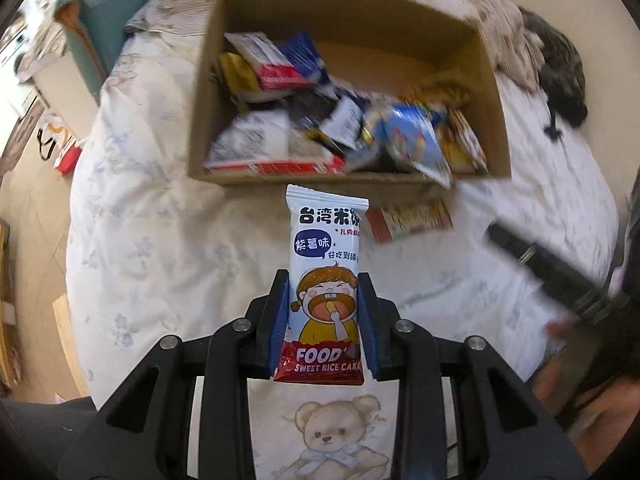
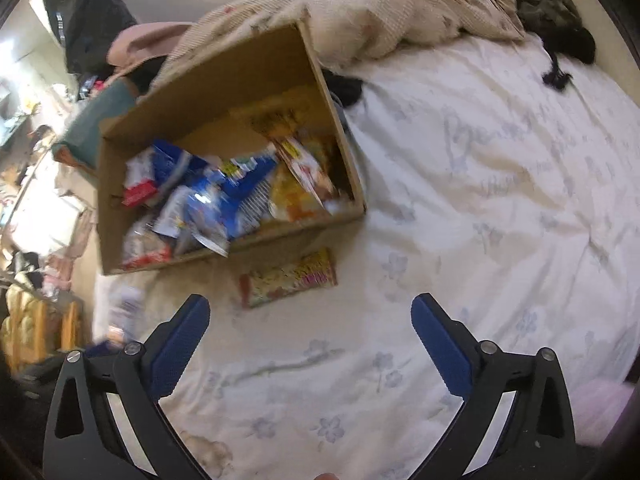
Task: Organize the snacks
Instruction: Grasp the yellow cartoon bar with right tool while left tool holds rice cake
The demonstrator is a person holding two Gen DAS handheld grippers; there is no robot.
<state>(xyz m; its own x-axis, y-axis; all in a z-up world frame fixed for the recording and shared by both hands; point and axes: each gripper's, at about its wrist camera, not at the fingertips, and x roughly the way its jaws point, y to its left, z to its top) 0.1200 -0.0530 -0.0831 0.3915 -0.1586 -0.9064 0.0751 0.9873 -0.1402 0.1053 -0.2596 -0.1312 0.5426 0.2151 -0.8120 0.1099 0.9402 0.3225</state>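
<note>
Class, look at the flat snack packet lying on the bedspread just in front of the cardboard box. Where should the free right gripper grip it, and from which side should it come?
Probably from above. The snack packet lies flat and apart from the cardboard box, its long edges running left to right. The open right gripper should pinch across its narrow width near the middle, one finger on each long edge; its sealed ends look thin and floppy.

Both the left gripper (image 1: 325, 280) and right gripper (image 2: 310, 312) have black linkage arms, silver screws and blue finger pads (image 2: 182, 350).
</note>
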